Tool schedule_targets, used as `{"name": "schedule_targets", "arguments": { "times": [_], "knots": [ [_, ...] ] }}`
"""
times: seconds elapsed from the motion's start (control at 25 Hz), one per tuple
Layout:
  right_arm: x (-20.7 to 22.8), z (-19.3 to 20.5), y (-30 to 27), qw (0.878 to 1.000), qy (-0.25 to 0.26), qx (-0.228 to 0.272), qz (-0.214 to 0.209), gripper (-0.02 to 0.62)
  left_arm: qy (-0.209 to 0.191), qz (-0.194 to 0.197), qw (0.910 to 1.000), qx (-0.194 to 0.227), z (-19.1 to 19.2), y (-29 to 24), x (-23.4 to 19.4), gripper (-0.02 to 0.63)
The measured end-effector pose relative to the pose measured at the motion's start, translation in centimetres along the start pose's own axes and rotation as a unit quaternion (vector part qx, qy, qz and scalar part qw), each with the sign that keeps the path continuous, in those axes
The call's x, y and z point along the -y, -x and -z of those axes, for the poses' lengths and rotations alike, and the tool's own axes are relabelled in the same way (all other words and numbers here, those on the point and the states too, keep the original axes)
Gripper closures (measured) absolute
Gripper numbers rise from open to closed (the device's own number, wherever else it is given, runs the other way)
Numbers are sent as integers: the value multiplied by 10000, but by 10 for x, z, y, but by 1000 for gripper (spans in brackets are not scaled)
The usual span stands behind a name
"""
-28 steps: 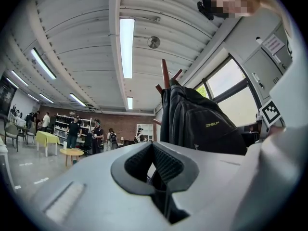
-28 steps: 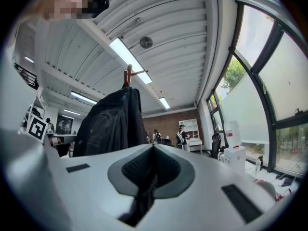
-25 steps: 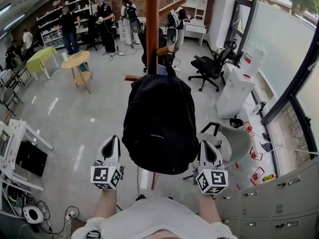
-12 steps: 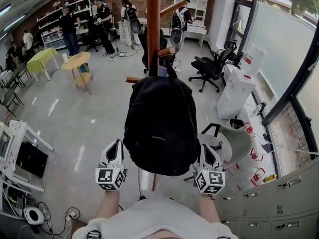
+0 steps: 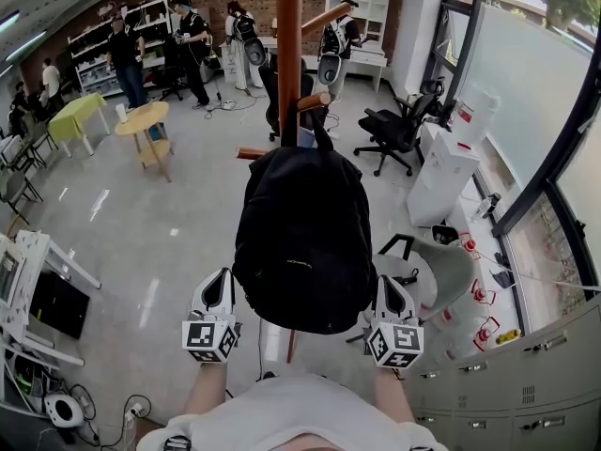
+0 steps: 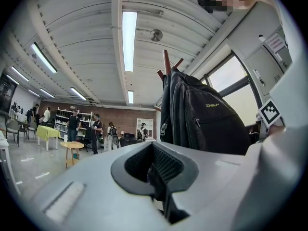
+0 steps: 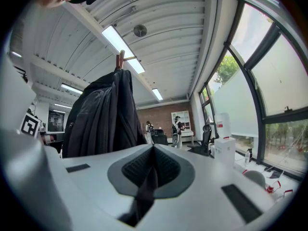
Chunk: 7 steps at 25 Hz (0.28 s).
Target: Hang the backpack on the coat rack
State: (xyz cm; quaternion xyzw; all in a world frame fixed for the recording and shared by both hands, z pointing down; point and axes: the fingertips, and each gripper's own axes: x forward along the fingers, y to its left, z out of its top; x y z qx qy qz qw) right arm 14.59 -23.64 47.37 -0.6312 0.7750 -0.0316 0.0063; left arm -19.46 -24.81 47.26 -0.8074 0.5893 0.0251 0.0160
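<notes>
A black backpack hangs by its top loop from a peg of the wooden coat rack, and its body covers the lower pole. My left gripper sits just left of the bag's bottom and my right gripper just right of it. Both are shut with nothing between the jaws and stand apart from the fabric. In the left gripper view the backpack hangs ahead to the right, under the coat rack's top. The right gripper view shows the backpack ahead to the left.
A grey chair stands under the bag to the right. Black office chairs and white boxes line the window side. Grey cabinets are at lower right. A round yellow table and several people are at the back.
Both grippers have sunk a little on either side of the backpack's bottom. The backpack stays hanging on the rack.
</notes>
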Motion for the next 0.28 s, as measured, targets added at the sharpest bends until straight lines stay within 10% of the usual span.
{"name": "schedule_targets", "arguments": {
  "times": [0.28],
  "knots": [
    [-1,2,1,10000,3,-38,22,588,55,-26,10000,18,1,1,-2,596]
  ]
}}
